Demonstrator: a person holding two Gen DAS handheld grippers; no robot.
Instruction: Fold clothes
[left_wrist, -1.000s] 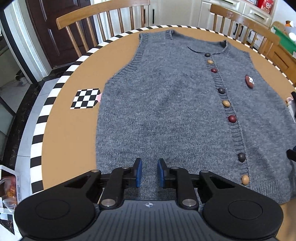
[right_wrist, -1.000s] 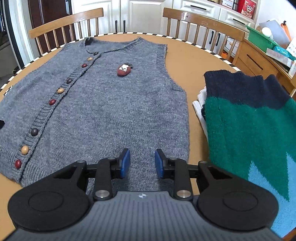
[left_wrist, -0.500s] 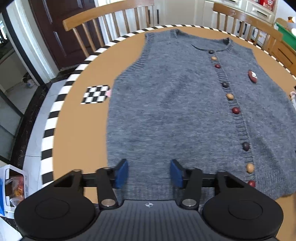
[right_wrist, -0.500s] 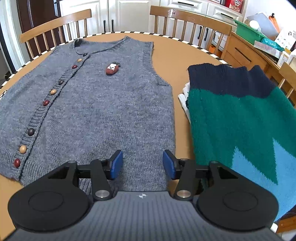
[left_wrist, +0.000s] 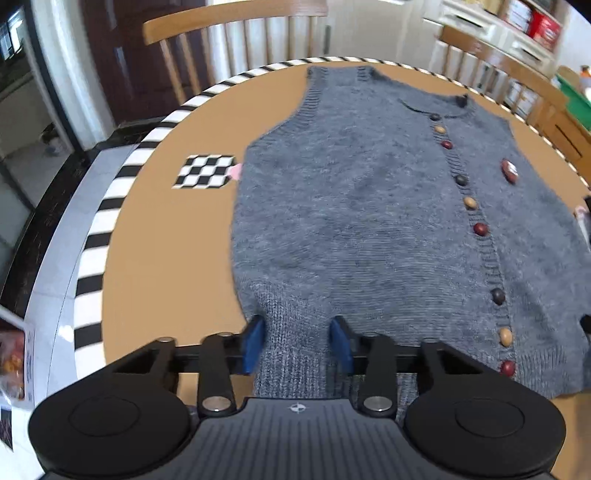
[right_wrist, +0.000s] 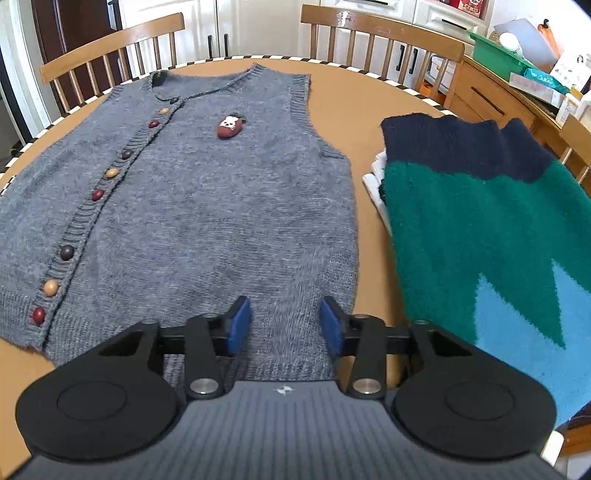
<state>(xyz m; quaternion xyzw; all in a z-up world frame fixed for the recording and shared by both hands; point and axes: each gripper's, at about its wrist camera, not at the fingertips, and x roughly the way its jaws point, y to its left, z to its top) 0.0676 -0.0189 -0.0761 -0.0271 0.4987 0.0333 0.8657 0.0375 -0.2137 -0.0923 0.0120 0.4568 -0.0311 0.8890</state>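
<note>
A grey knitted vest with a row of round buttons (left_wrist: 369, 206) lies flat on the round brown table with a black-and-white striped rim (left_wrist: 147, 258). Its bottom hem sits at the near edge of the table.

The left gripper (left_wrist: 297, 341) is at the vest's hem near its left corner. Its jaws are closing, with the hem bunched up between the blue pads (left_wrist: 255, 341). The picture is blurry, so a firm pinch cannot be told.

The right gripper (right_wrist: 284, 326) is at the hem near the vest's right side edge. Its jaws are closing too, with flat cloth between them.

Left of the vest is bare table, with a small checkered card (left_wrist: 205, 171) just beside it. Right of the vest, close by, lies a folded green, navy and blue fuzzy sweater (right_wrist: 480, 221).
</note>
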